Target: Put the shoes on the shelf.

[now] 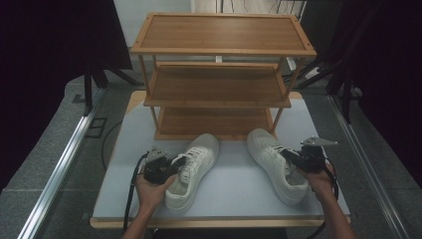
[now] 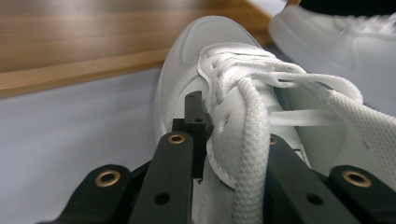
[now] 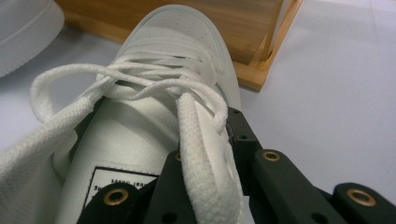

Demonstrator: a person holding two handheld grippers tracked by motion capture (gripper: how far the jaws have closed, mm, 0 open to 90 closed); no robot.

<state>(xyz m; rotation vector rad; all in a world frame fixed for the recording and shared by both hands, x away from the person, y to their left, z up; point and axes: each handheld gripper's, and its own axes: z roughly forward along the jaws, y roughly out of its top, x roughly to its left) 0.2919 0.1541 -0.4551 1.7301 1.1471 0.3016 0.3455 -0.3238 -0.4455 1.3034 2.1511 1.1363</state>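
Shoes both sit gripped: the left hand-held gripper (image 1: 171, 167) clamps the laced side wall of the left shoe (image 1: 195, 167), the right hand-held gripper (image 1: 293, 158) the right shoe (image 1: 276, 162). Toes point to twelve o'clock at the wooden rack (image 1: 219, 74) on the tabletop (image 1: 234, 184).

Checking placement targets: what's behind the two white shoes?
Behind the left shoe and right shoe stands the wooden rack. Its top and middle shelves look bare; the bottom shelf's back part is covered by the shelf above.

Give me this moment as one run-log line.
left gripper: jaws shut on left shoe | right gripper: jaws shut on right shoe | rack: empty
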